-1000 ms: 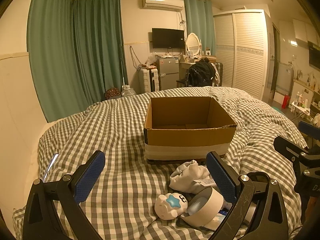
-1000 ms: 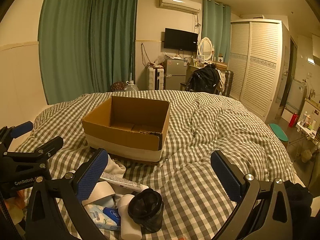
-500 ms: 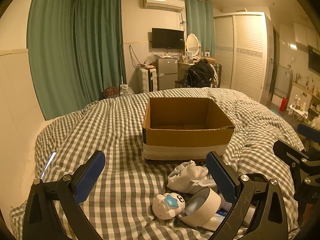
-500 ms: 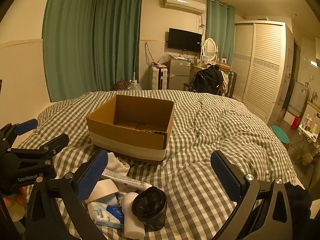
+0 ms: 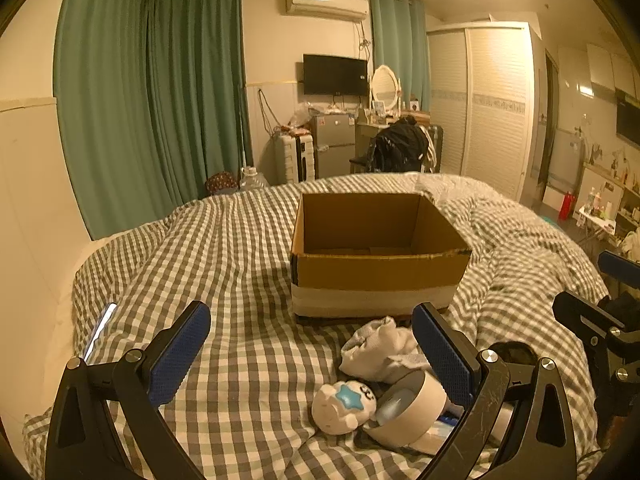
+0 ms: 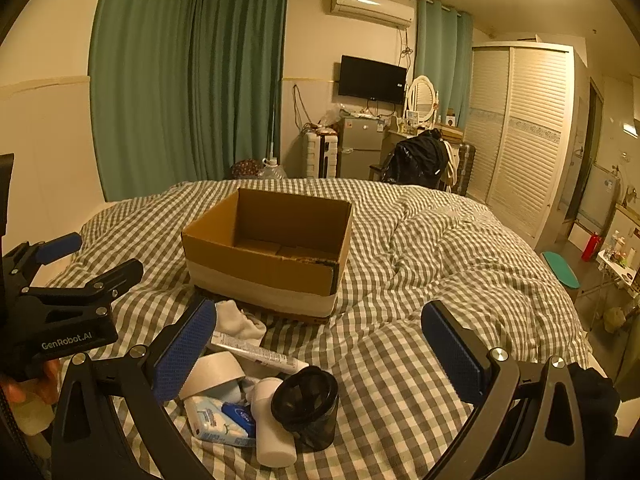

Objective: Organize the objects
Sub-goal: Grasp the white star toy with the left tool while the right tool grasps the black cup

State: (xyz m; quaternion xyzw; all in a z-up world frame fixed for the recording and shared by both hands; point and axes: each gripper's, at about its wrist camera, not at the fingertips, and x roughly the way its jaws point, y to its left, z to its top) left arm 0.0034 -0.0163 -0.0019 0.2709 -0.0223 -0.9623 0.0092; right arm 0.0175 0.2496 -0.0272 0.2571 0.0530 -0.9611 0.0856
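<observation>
Both the left tongs (image 5: 310, 354) and right tongs (image 6: 320, 354) gape wide, holding nothing, over a grey-and-white checked bed quilt (image 6: 420, 280) with bare room to the right. "GenRobot.AI" marks the left tool. The open brown cardboard box (image 6: 266, 256) sits empty mid-bed; a white tape roll (image 6: 212, 374), black mesh cup (image 6: 306, 404) and white star-marked toy (image 5: 344, 406) lie piled just before it

Matt cardboard box (image 5: 380, 276) on soft checked cloth duvet (image 5: 224, 264); glossy black plastic cup (image 6: 306, 404).

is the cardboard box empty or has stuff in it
Empty: the cardboard box sits open-topped, and only its bare brown floor shows inside.
</observation>
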